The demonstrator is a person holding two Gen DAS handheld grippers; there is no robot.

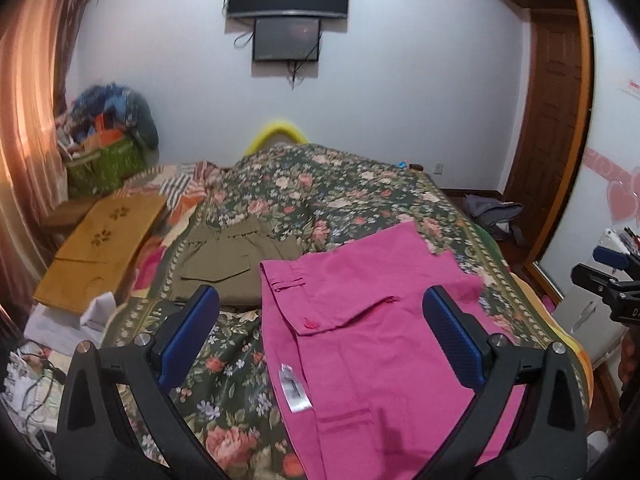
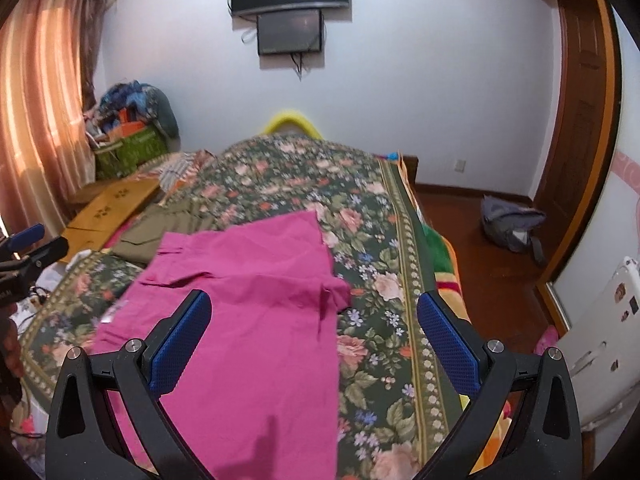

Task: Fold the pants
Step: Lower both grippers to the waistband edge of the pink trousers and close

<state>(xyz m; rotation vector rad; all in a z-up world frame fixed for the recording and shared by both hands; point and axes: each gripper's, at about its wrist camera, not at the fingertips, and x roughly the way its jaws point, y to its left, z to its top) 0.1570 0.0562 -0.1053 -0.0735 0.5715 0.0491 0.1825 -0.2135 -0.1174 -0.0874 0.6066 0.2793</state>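
Observation:
Pink pants [image 1: 372, 320] lie spread on the floral bedspread [image 1: 320, 188], waistband and white label toward me; they also show in the right wrist view [image 2: 248, 300]. My left gripper [image 1: 320, 336] is open and empty, held above the waist part of the pants. My right gripper [image 2: 314, 340] is open and empty, above the right edge of the pants, where a corner of cloth is bunched. Each gripper shows at the edge of the other's view: the right gripper [image 1: 608, 272] and the left gripper [image 2: 28, 252].
Folded olive pants [image 1: 236, 260] lie on the bed left of the pink ones. A wooden lap tray [image 1: 100, 248] and a green basket [image 1: 108, 164] of clutter are at the left. A grey bag [image 2: 512, 228] lies on the floor at the right. Screens hang on the far wall.

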